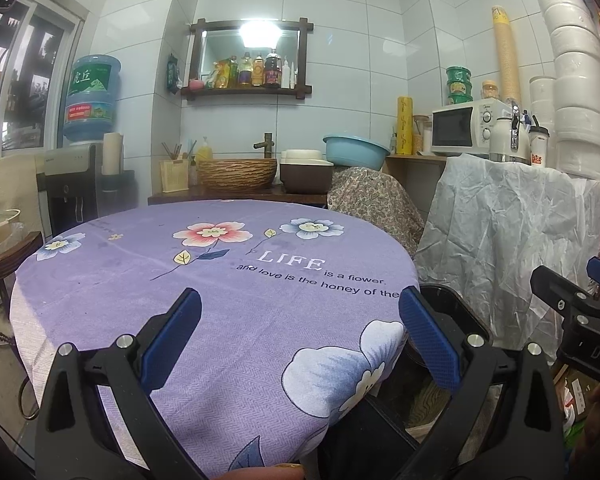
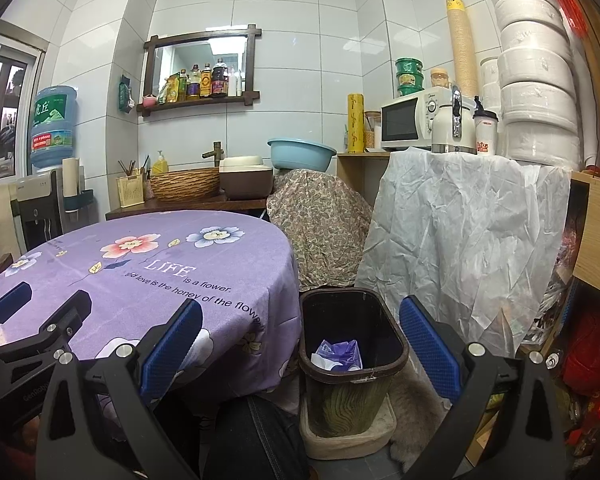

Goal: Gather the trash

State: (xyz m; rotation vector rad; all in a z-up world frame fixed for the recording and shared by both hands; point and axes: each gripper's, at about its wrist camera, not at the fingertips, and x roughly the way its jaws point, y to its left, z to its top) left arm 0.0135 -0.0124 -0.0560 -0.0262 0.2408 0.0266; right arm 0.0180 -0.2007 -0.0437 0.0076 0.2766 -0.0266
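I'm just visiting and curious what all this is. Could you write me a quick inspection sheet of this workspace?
Surface: round table under a purple flowered cloth; no loose items seen on it.
Job's things: dark trash bin on the floor beside the table, purple-and-white wrappers inside.
Clutter: microwave, kettle, blue basin, stacked white containers.
Grippers: left hand-held gripper open, empty; right hand-held gripper open, empty, facing the bin.
Cables: nothing seen.
Surroundings: white tiled walls, bottle shelf, water dispenser.
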